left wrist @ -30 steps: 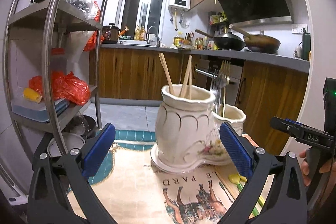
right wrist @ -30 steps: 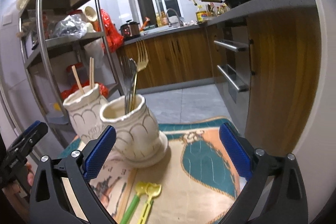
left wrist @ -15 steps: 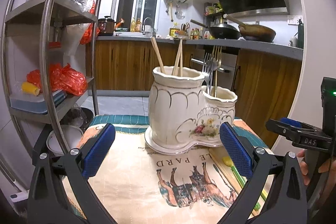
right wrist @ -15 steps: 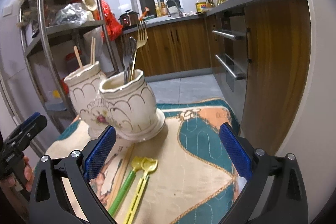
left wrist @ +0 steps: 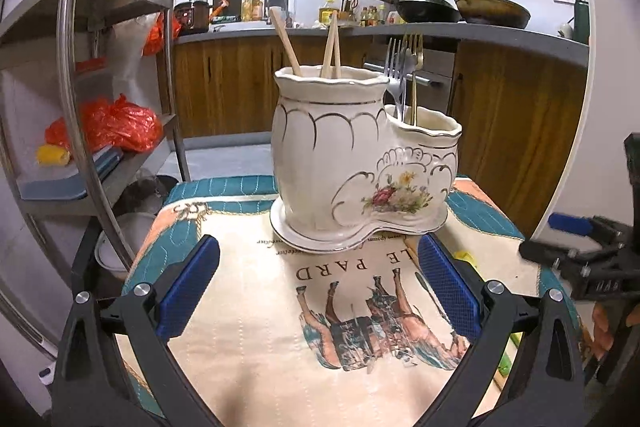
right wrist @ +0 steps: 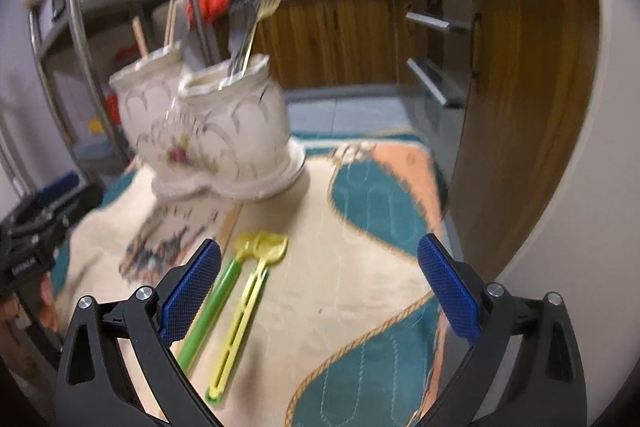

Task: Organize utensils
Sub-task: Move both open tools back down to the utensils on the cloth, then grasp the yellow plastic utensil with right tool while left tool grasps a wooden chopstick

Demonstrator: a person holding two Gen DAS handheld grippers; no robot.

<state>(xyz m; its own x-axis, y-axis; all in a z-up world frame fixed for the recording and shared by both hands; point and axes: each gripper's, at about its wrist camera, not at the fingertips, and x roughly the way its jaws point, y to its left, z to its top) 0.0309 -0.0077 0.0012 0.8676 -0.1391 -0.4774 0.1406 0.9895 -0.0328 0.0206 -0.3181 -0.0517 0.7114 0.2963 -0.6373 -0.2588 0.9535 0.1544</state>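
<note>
A white two-part ceramic utensil holder [left wrist: 360, 163] stands on the cloth-covered table [left wrist: 256, 331]. Its taller part holds wooden chopsticks [left wrist: 332, 47]; its lower part holds metal forks [left wrist: 404, 67]. The holder also shows, blurred, in the right wrist view [right wrist: 216, 131]. Two plastic utensils lie on the cloth, one green-handled [right wrist: 208, 311] and one yellow [right wrist: 244, 319], their heads toward the holder. My left gripper [left wrist: 318, 291] is open and empty, short of the holder. My right gripper [right wrist: 318, 291] is open and empty, just right of the plastic utensils.
A metal shelf rack [left wrist: 80, 75] with red bags stands left of the table. Wooden kitchen cabinets [left wrist: 516, 131] and a counter with pans lie behind and to the right. The table's far edge [right wrist: 360, 139] drops to the tiled floor.
Both grippers have pulled back and tilted down. The holder now sits farther away, and the plastic utensils have come in close to my right gripper's left finger. Both stay open.
</note>
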